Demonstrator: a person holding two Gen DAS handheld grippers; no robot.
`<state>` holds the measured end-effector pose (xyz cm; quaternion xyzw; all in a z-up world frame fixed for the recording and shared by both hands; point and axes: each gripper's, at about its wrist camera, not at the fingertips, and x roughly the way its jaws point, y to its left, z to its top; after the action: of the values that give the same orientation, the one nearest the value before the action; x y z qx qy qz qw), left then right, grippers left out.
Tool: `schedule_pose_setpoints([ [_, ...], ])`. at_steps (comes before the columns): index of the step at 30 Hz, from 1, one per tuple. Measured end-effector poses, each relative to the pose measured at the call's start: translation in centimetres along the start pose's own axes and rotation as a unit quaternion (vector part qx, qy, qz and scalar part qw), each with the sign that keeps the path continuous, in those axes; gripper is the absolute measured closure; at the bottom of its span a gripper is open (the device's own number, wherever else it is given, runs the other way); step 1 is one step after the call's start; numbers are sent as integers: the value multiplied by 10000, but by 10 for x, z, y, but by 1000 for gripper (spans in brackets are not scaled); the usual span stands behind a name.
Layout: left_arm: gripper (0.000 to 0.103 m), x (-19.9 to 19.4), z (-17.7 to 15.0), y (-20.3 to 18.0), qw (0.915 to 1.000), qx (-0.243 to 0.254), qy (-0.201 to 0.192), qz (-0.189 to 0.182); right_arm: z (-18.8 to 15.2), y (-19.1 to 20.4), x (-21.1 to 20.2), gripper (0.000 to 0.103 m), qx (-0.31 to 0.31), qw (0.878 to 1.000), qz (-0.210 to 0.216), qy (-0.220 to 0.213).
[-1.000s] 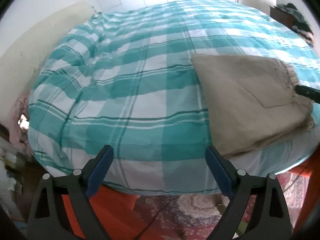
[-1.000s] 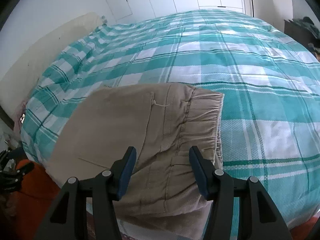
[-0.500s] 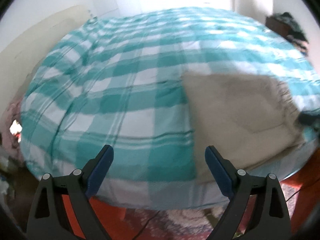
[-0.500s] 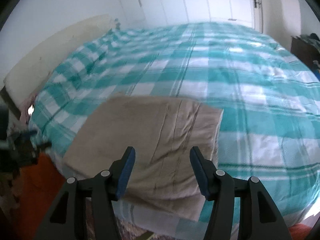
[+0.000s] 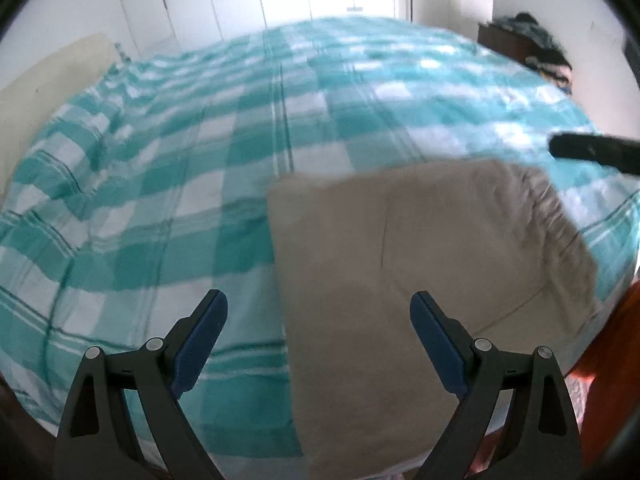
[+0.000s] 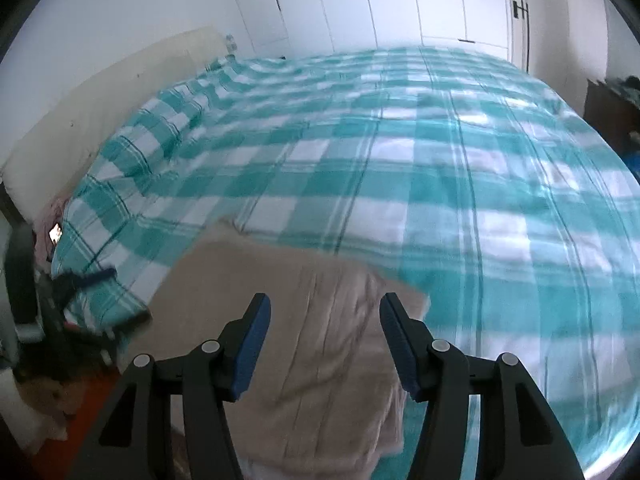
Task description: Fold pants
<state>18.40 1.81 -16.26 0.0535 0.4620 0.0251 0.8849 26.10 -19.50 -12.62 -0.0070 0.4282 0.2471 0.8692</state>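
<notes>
Beige pants (image 5: pixel 408 264), folded into a flat rectangle, lie near the front edge of a bed with a teal and white checked cover (image 5: pixel 200 184). Their gathered waistband (image 5: pixel 560 224) is on the right side in the left wrist view. My left gripper (image 5: pixel 318 336) hangs open above the pants' left edge, nothing between its blue pads. In the right wrist view the same pants (image 6: pixel 312 320) lie below my right gripper (image 6: pixel 324 344), which is open and clear of the cloth. A dark finger of the right gripper (image 5: pixel 592 150) shows at the right edge of the left wrist view.
White wardrobe doors (image 6: pixel 400 4) stand behind the bed and a cream headboard (image 6: pixel 100 92) runs along its left side. A dark cabinet with clothes on top (image 5: pixel 524 40) sits at the far right. Red floor (image 5: pixel 608 344) and dark clutter (image 6: pixel 40 320) lie off the bed's front edge.
The right gripper has risen off the pants, which now look smaller and farther below it. The left gripper has moved right, so the pants now lie between its fingers in view.
</notes>
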Motion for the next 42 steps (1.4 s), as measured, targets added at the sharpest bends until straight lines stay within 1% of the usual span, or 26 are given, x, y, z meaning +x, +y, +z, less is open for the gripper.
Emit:
schedule_pose_setpoints([
  [2, 10, 15, -15, -2, 9996, 1, 275, -56, 1, -7, 26, 46, 32, 9998, 69, 196],
  [3, 10, 19, -21, -3, 9994, -14, 341, -86, -5, -15, 51, 46, 156, 9984, 66, 549],
  [5, 9, 19, -31, -2, 9992, -107, 333, -195, -21, -27, 86, 46, 390, 9919, 17, 1207],
  [6, 9, 16, -32, -1, 9993, -118, 308, -198, -29, -29, 94, 47, 366, 9914, -8, 1253],
  [9, 9, 11, -30, 0, 9994, -84, 246, -207, -30, -14, 75, 47, 104, 9948, -214, 993],
  [10, 9, 12, -30, -1, 9994, -108, 246, -212, -29, -11, 67, 47, 131, 9956, -172, 915],
  [11, 9, 13, -30, -1, 9993, -131, 255, -222, -29, -5, 52, 47, 155, 9970, 5, 757],
  [13, 9, 15, -32, -2, 9991, -210, 279, -250, -34, 7, 29, 47, 4, 9987, 87, 496],
  [14, 8, 16, -32, -2, 9990, -237, 287, -253, -40, 16, 17, 47, -133, 9991, 117, 375],
  [16, 7, 18, -31, -2, 9989, -281, 287, -259, -56, 23, 6, 47, -207, 9993, 188, 254],
  [17, 6, 19, -32, -1, 9987, -305, 294, -276, -65, 25, 7, 46, -178, 9992, 218, 277],
  [19, 5, 22, -34, 1, 9980, -359, 365, -381, -87, 20, 23, 45, 19, 9978, 218, 623],
  [21, 4, 25, -37, 4, 9970, -475, 405, -446, -101, 15, 25, 45, 156, 9988, 222, 412],
  [22, 3, 26, -38, 6, 9965, -528, 426, -485, -102, 15, 24, 45, 161, 9990, 219, 352],
  [24, 1, 30, -39, 10, 9948, -676, 488, -586, -98, 17, 27, 45, 160, 9989, 179, 403],
  [27, 1, 33, -40, 12, 9930, -786, 551, -682, -100, 12, 31, 45, 322, 9984, 299, 343],
  [30, 1, 32, -42, 10, 9941, -726, 506, -632, -103, 6, 31, 45, 403, 9981, 400, 237],
  [42, 1, 33, -42, 9, 9946, -698, 505, -583, -106, 9, 29, 45, 339, 9986, 364, 206],
])
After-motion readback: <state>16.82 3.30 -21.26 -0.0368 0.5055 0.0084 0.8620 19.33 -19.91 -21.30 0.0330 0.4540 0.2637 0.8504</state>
